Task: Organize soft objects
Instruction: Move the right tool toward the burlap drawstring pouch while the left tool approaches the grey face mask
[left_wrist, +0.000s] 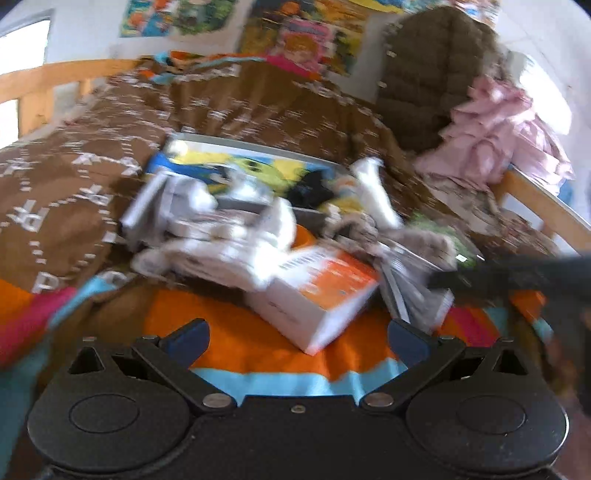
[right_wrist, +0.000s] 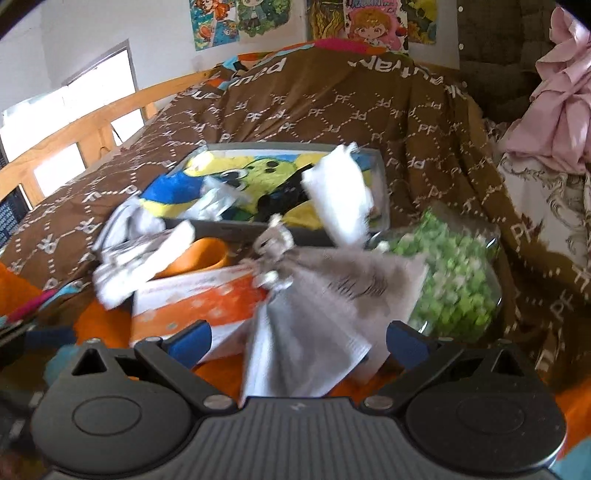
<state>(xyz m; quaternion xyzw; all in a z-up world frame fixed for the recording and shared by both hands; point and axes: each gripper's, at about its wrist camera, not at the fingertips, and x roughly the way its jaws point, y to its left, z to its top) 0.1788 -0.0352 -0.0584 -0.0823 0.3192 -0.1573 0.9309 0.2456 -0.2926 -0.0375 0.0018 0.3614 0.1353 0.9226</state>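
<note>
Both grippers hover low over the bed with jaws spread wide and empty, the left gripper (left_wrist: 297, 334) before the orange-and-white box (left_wrist: 320, 291), the right gripper (right_wrist: 298, 338) over a grey drawstring pouch (right_wrist: 317, 295) at frame centre, beside green beads (right_wrist: 456, 273).

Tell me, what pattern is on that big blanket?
Brown blanket with white dotted diamonds and "PF" letters; clearest in the right wrist view.

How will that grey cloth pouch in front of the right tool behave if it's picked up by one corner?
The grey pouch will probably droop; it already lies creased over the orange box. It looks thin, so likely light. It may drag against the bag of green bits beside it.
</note>
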